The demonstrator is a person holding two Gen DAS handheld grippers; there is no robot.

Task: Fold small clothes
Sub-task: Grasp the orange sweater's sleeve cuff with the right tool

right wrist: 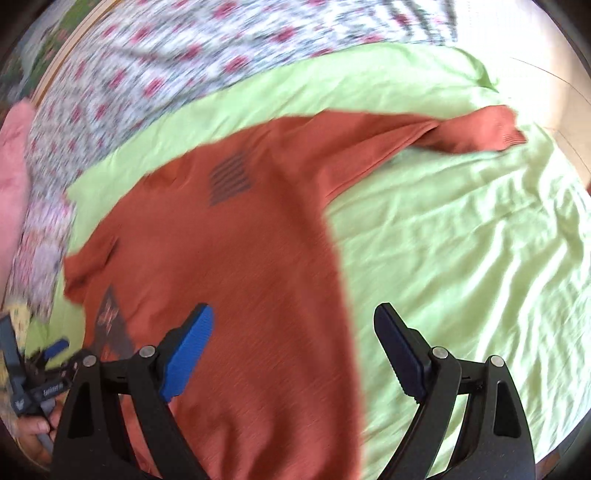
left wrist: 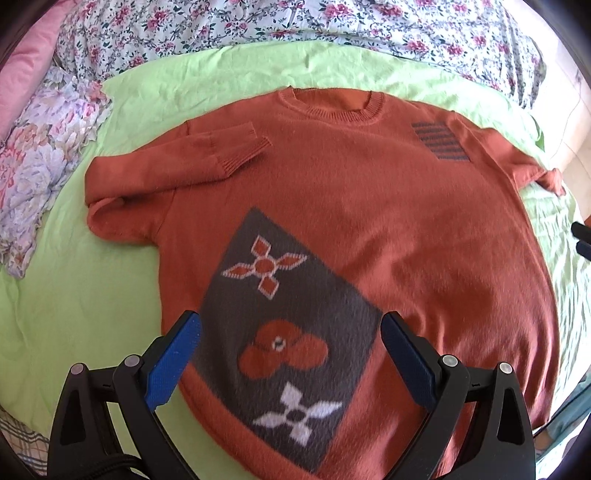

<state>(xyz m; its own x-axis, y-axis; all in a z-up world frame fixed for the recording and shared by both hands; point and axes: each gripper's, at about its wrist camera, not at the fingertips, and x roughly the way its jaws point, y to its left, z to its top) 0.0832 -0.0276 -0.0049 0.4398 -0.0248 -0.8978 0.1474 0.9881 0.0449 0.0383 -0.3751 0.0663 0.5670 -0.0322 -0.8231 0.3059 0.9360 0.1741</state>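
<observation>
An orange knit sweater [left wrist: 369,206] lies front up on a light green sheet [left wrist: 92,295]. It has a grey panel with flower shapes [left wrist: 288,325] and a striped chest patch [left wrist: 439,142]. Its left sleeve [left wrist: 177,162] is folded across the chest. Its other sleeve [right wrist: 476,129] stretches out sideways on the sheet. My left gripper [left wrist: 291,332] is open and empty above the grey panel near the hem. My right gripper [right wrist: 295,325] is open and empty above the sweater's [right wrist: 240,258] right side edge. The right wrist view is motion blurred.
A floral quilt [left wrist: 258,26] lies bunched along the far side of the sheet. A floral pillow [left wrist: 44,155] and a pink pillow [left wrist: 26,74] sit at the left. The left gripper [right wrist: 55,354] shows at the right wrist view's lower left edge.
</observation>
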